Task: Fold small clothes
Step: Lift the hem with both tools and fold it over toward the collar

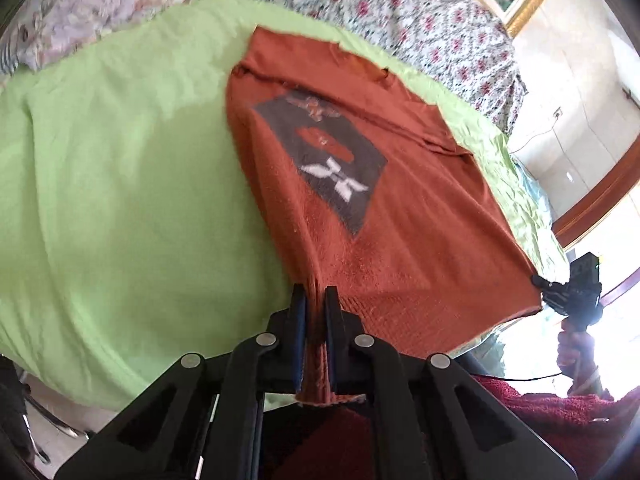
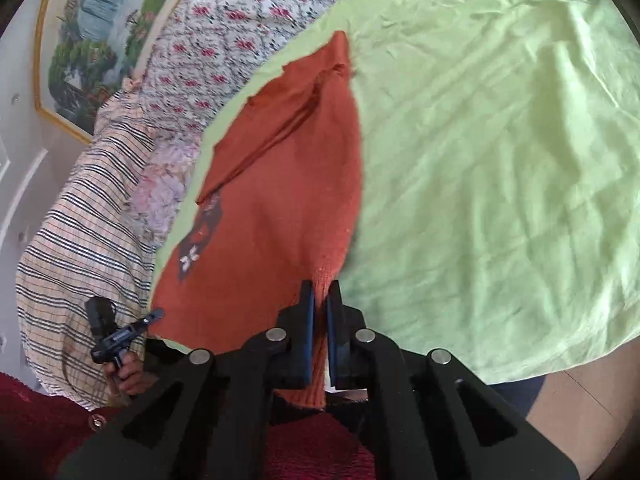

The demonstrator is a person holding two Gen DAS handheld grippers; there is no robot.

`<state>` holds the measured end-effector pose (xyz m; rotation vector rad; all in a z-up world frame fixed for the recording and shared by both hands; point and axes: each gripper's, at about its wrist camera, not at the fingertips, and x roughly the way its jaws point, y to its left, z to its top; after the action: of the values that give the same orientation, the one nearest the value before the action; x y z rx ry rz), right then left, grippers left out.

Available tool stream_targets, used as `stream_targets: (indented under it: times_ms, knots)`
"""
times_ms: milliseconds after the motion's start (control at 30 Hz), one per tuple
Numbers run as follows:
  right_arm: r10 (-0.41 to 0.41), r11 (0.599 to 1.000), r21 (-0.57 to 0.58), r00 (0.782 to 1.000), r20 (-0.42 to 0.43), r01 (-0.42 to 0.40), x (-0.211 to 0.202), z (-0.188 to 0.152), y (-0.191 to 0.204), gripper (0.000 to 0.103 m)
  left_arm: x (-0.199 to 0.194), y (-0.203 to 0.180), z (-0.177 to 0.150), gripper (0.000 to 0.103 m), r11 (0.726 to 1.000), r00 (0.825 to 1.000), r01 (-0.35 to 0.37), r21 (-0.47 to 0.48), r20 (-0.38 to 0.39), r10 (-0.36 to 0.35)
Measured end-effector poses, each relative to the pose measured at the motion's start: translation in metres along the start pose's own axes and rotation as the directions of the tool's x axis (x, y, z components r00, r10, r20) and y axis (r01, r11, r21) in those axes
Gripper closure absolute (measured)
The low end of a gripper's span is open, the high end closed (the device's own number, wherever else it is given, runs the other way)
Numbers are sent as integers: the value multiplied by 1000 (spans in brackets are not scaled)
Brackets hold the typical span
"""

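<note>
At the near edge: two black two-finger grippers, one per hand, each pinching a bottom corner of the one rust-orange knitted sweater.
Left gripper [image 1: 315,300]: angled downward, blue-padded fingers [image 1: 299,320] clenched on a bunched fold of the sweater hem, which hangs out below the jaws.
Right gripper [image 2: 321,300]: also angled downward, fingers clamped on the other hem corner, cloth trailing below them.
Right hand [image 1: 574,350]: seen from the left wrist view at the right edge, wrapped around the handle, gripper tip at the sweater's corner.
Left hand [image 2: 130,372]: seen from the right wrist view at lower left, fist closed on its handle.
Person: dark red fuzzy sleeves [image 1: 560,412] at the bottom of both views.
Rust-orange knitted sweater [image 1: 400,240]: one, spread face up on the cloth, hem lifted toward the grippers, collar at the far end; a dark grey panel with white and red motifs [image 1: 328,160] on its chest.
Light green cloth [image 1: 120,180]: one, creased, covering the surface under the sweater.
Beyond: a floral-print fabric [image 1: 400,12], a striped checked fabric [image 2: 80,220], one gold-framed landscape painting [image 2: 92,28] on the wall.
</note>
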<state>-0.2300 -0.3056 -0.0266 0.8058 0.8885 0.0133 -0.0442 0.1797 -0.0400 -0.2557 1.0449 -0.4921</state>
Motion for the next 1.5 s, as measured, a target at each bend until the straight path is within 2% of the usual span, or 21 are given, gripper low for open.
stream_targets:
  times_ms: [100,167,200,267,300,333,367,400,433,533,633,733,867,900,1000,1100,1200,1333,1433,1500]
  knots:
    - [-6,1000,9,999,-46,6,10,-2,-1,93,17,7,0,82,999,998,30,-40,-54,-32]
    - [13,1000,17,998,-58,-12,11,-6,-3,88,29,10,-2,59,998,995,38,-54,-94,-43]
    - [17,1000,10,998,-56,-17,10,-9,-2,85,33,11,-4,57,997,993,51,-63,-104,-57]
    - [31,1000,0,998,-56,-31,10,-14,-2,77,37,7,-4,60,996,994,64,-55,-87,-69]
    - [32,999,-5,998,-57,-33,12,-16,-1,76,38,4,-3,67,997,995,61,-36,-79,-64]
    - [32,999,-13,998,-59,-33,14,-17,1,76,39,1,-2,94,998,996,56,-20,-72,-58]
    - [43,999,-22,997,-65,-45,18,-17,3,76,40,-2,-1,94,998,996,54,-10,-68,-55]
    - [53,998,-29,996,-68,-55,21,-17,6,82,39,-4,-1,94,999,997,52,-3,-53,-52]
    - [68,997,-30,995,-76,-70,23,-18,7,96,35,-5,-2,94,999,998,49,3,-39,-49]
    - [131,989,-66,990,-58,-135,16,-15,21,96,7,-10,-1,95,999,997,53,3,56,-53]
    - [223,972,-73,975,11,-222,-3,-2,33,96,-24,-11,12,95,997,982,77,-23,175,-72]
    - [275,958,-108,958,87,-265,-15,25,50,96,-42,-17,42,95,996,962,84,-9,260,-79]
    - [306,948,-155,932,193,-279,-19,75,67,96,-52,-31,105,95,995,922,97,34,372,-103]
    - [312,946,-161,925,218,-281,-16,91,70,96,-51,-35,122,95,995,917,91,39,386,-99]
    - [276,958,-148,926,259,-244,3,140,74,96,-37,-43,175,95,997,907,51,66,415,-73]
    - [221,971,-153,937,271,-185,35,194,73,96,-2,-40,238,95,998,921,21,55,388,-41]
    - [143,987,-114,956,256,-117,76,246,66,96,41,-30,282,95,999,940,-12,31,342,0]
    - [4,998,-64,977,212,9,131,297,45,97,100,-11,320,95,997,961,-78,12,268,72]
    - [-90,995,-29,981,171,96,168,319,27,97,140,7,336,95,994,972,-104,-15,211,105]
    - [-120,992,-15,982,144,123,188,329,17,97,167,16,346,94,993,977,-118,-26,176,120]
